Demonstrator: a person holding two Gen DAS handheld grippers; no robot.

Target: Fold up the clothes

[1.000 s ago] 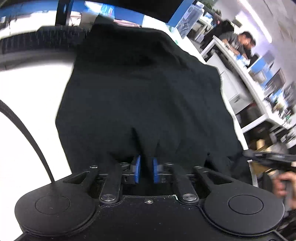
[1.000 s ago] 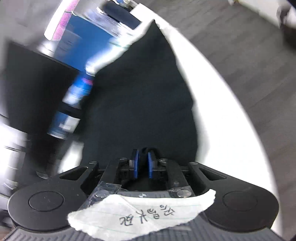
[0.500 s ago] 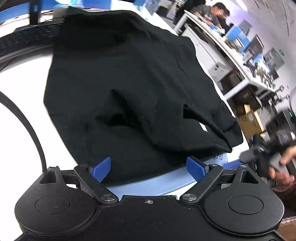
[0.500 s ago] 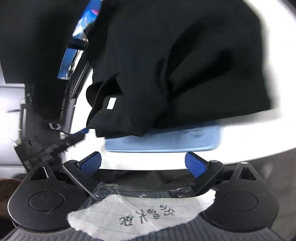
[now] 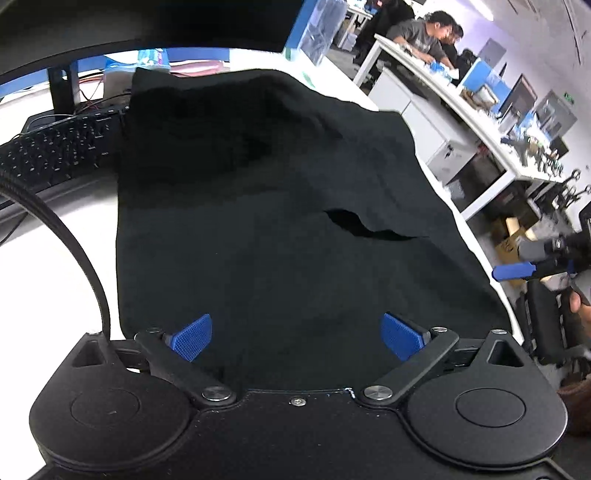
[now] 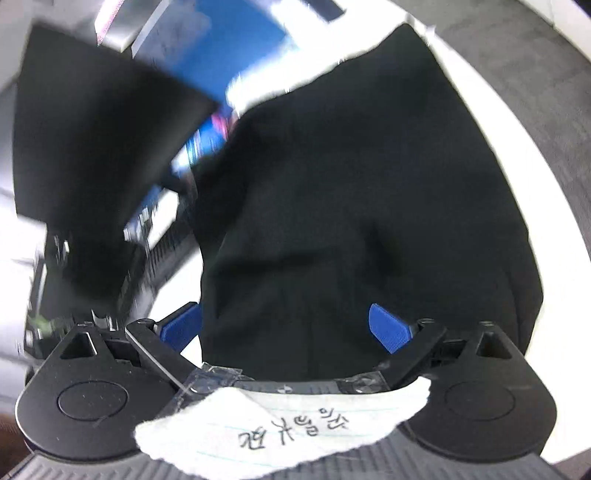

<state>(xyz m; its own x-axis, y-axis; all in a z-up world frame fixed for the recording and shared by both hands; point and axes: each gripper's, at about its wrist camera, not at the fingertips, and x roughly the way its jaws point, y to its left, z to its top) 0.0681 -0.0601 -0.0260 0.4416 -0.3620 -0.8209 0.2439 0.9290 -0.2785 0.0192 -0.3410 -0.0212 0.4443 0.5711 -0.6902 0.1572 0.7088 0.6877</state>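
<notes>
A black garment (image 5: 273, 206) lies folded over on the white table (image 5: 44, 280), its upper layer ending in a wavy edge with a dark gap at mid right. My left gripper (image 5: 297, 338) hovers over its near edge, jaws wide open and empty. The garment also fills the right wrist view (image 6: 362, 192), which is blurred. My right gripper (image 6: 286, 328) is wide open and empty above the cloth's near edge. The right gripper also shows at the far right of the left wrist view (image 5: 517, 271).
A black keyboard (image 5: 55, 151) and a thick black cable (image 5: 70, 243) lie left of the garment. A dark monitor (image 6: 96, 147) stands behind. The table edge (image 6: 528, 155) drops to grey floor on the right. Office desks with seated people (image 5: 424, 29) are beyond.
Both grippers were shut on the garment a second ago, then opened and let it drop folded on the table. Both have since shifted over the cloth's near edge.
</notes>
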